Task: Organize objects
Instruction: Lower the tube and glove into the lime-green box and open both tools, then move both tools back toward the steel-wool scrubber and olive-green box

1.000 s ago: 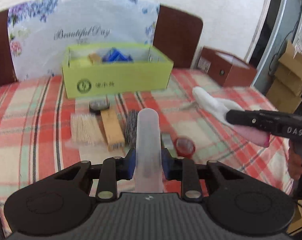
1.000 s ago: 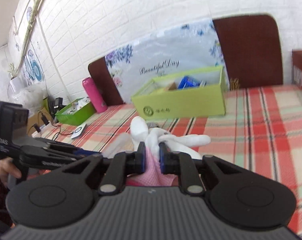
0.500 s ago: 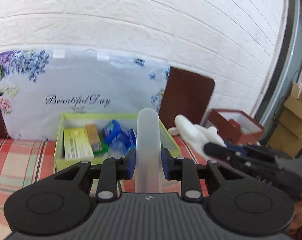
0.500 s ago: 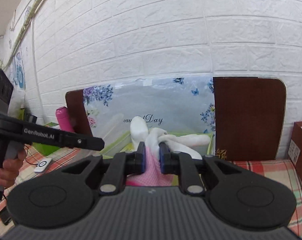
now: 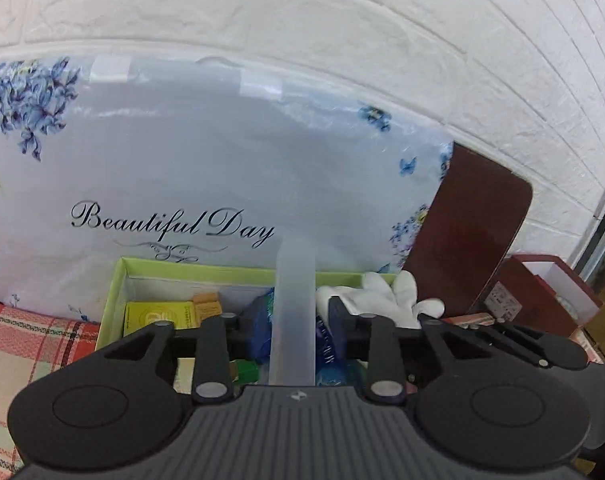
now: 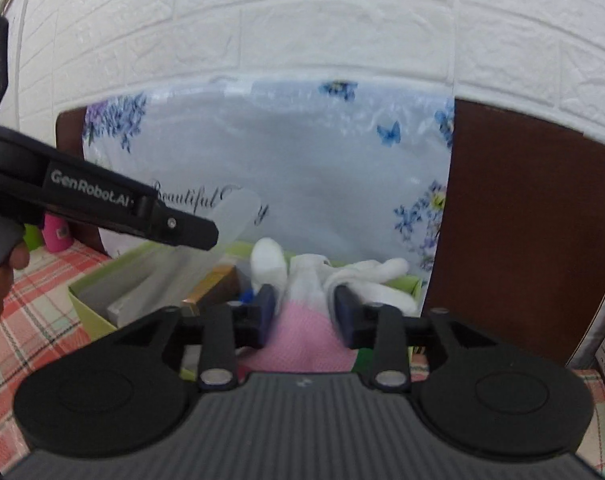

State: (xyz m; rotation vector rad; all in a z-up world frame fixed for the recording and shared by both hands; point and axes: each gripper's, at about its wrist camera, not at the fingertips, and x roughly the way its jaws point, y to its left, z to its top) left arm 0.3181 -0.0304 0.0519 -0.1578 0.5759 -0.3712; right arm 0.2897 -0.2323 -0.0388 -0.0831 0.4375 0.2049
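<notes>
A translucent white tube (image 5: 294,280) stands upright between the jaws of my left gripper (image 5: 298,318), above the light green box (image 5: 114,292). Those jaws are opening, and a gap shows on each side of the tube. My right gripper (image 6: 304,306) hangs over the same box (image 6: 86,300); its jaws are opening too, with a white glove with a pink cuff (image 6: 306,288) loose between the pads. In the left wrist view the glove (image 5: 386,296) lies over the box's right end. In the right wrist view my left gripper (image 6: 198,232) reaches in from the left with the tube (image 6: 238,208).
The box holds a yellow carton (image 5: 158,316) and blue packets (image 5: 262,320). Behind it leans a floral "Beautiful Day" bag (image 5: 222,160) against a brown board (image 6: 522,220) and a white brick wall. A red-brown box (image 5: 542,292) stands at the right, a pink bottle (image 6: 56,236) at the left, on the checked cloth (image 5: 22,332).
Both grippers travelled forward from the table's middle to above the green box. Both pairs of jaws have spread apart, loosening the tube and the glove.
</notes>
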